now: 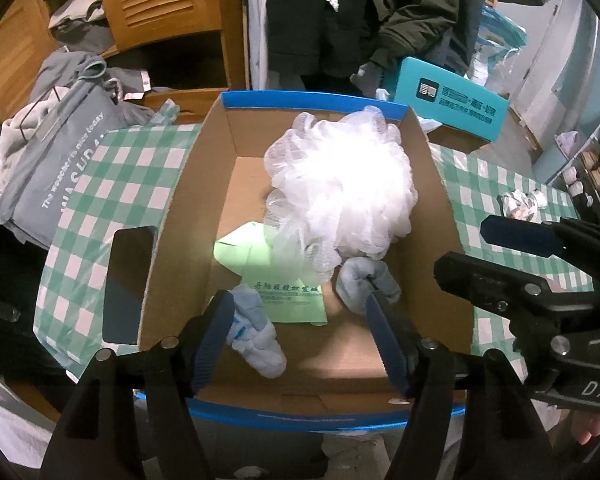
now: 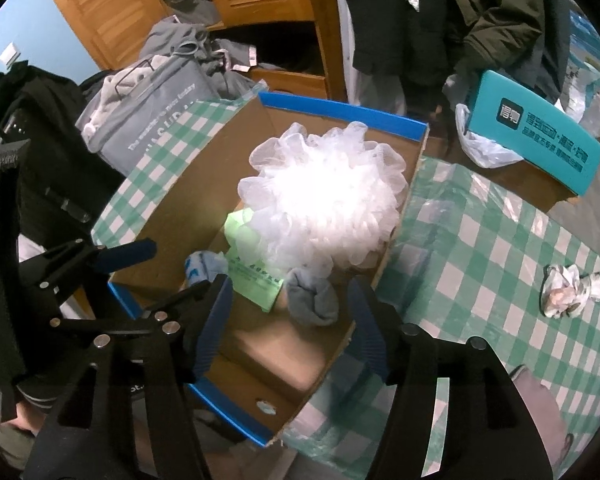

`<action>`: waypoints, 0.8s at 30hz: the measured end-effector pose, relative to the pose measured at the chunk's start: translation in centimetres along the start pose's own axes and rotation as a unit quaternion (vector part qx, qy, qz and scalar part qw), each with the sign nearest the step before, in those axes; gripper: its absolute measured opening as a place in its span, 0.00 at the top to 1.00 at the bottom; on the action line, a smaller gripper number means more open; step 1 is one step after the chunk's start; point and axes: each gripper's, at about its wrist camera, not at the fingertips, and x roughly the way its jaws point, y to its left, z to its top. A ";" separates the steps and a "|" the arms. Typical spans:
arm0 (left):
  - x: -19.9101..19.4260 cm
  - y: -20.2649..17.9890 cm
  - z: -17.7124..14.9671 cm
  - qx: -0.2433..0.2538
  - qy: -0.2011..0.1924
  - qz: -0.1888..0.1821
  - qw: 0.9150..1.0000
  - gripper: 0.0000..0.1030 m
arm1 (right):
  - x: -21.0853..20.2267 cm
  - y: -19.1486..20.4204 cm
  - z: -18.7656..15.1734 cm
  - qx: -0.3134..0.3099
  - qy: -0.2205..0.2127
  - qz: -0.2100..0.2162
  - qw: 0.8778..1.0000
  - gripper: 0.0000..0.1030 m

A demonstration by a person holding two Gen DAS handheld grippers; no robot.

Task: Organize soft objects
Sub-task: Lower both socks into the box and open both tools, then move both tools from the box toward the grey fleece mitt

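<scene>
An open cardboard box (image 1: 180, 216) with blue rims sits on the checked cloth; it also shows in the right wrist view (image 2: 168, 216). Inside lie a white mesh bath pouf (image 1: 340, 184) (image 2: 324, 204), a grey rolled sock (image 1: 364, 284) (image 2: 314, 300), a light blue sock (image 1: 256, 332) (image 2: 204, 266) and a green paper packet (image 1: 284, 284) (image 2: 256, 280). My left gripper (image 1: 304, 340) is open over the box's near end, empty. My right gripper (image 2: 288, 328) is open above the grey sock, empty; it shows at right in the left wrist view (image 1: 512, 248).
A green-and-white checked cloth (image 2: 480, 248) covers the table. A crumpled wrapper (image 2: 568, 290) lies on it at right. A teal box (image 2: 536, 136) and plastic bag (image 2: 484, 148) stand behind. A grey laundry bag (image 1: 60, 168) of clothes stands left. Wooden cupboards and hanging coats are behind.
</scene>
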 end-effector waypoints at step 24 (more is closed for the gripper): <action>-1.1 -7.6 0.3 0.065 -0.007 -0.051 0.997 0.27 | -4.5 -6.9 -3.5 0.055 -0.022 -0.034 0.998 0.34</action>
